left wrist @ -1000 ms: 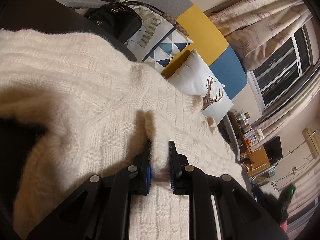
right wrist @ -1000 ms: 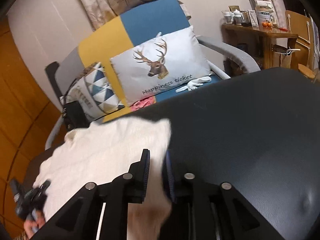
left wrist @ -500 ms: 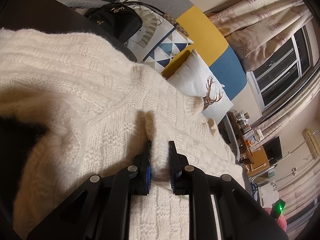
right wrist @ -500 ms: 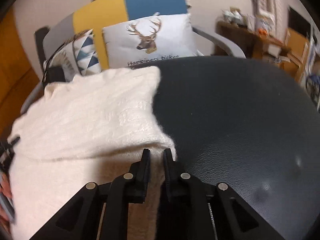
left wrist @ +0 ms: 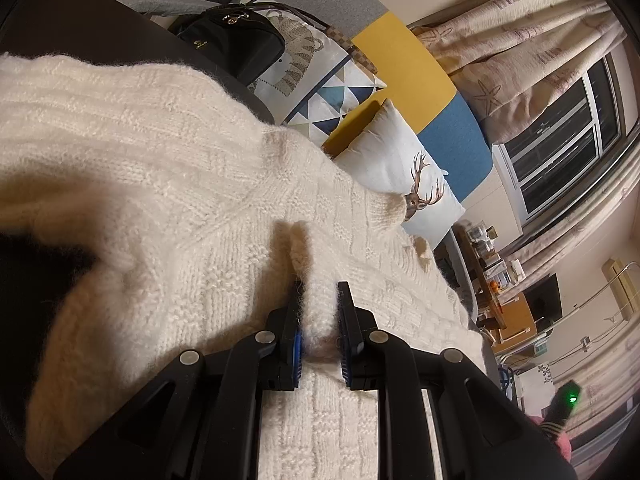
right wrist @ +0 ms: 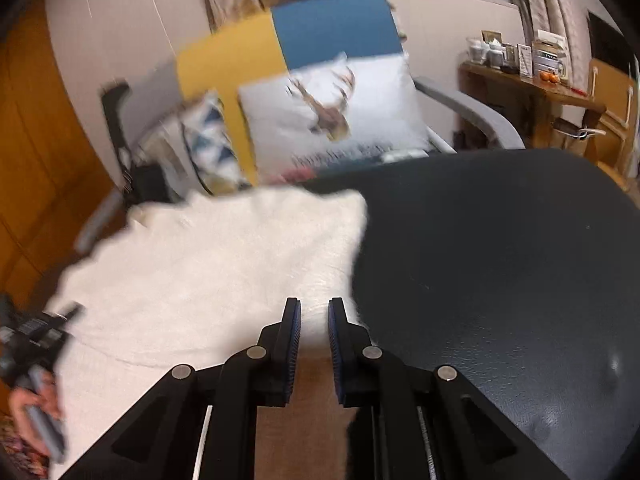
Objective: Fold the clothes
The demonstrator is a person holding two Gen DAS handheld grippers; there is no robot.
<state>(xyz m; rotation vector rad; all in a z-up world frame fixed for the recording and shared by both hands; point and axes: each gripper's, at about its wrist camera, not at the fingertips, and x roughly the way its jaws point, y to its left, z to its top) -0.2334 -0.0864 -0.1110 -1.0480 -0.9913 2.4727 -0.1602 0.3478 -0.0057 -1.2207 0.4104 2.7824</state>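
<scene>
A cream knitted sweater [left wrist: 168, 184] lies spread on a dark leather table [right wrist: 500, 264]. My left gripper [left wrist: 319, 294] is shut on a pinched ridge of the sweater's knit. In the right wrist view the sweater [right wrist: 208, 280] covers the table's left part. My right gripper [right wrist: 314, 310] is shut on the sweater's near right edge, with cloth between the pads. The right wrist view is motion-blurred. The other gripper [right wrist: 36, 332] shows at the far left of that view.
Behind the table stands a sofa [right wrist: 304, 36] with yellow and blue panels, a deer cushion [right wrist: 336, 116], a triangle-pattern cushion [left wrist: 340, 92] and a black handbag [left wrist: 232, 48]. A wooden side table [right wrist: 532, 80] with small items stands at the right. Curtains [left wrist: 512, 40] hang by a window.
The right gripper has swung, so the sofa and cushions shifted in its view, and its jaws stand a little wider on the sweater edge. The left gripper holds still on the knit.
</scene>
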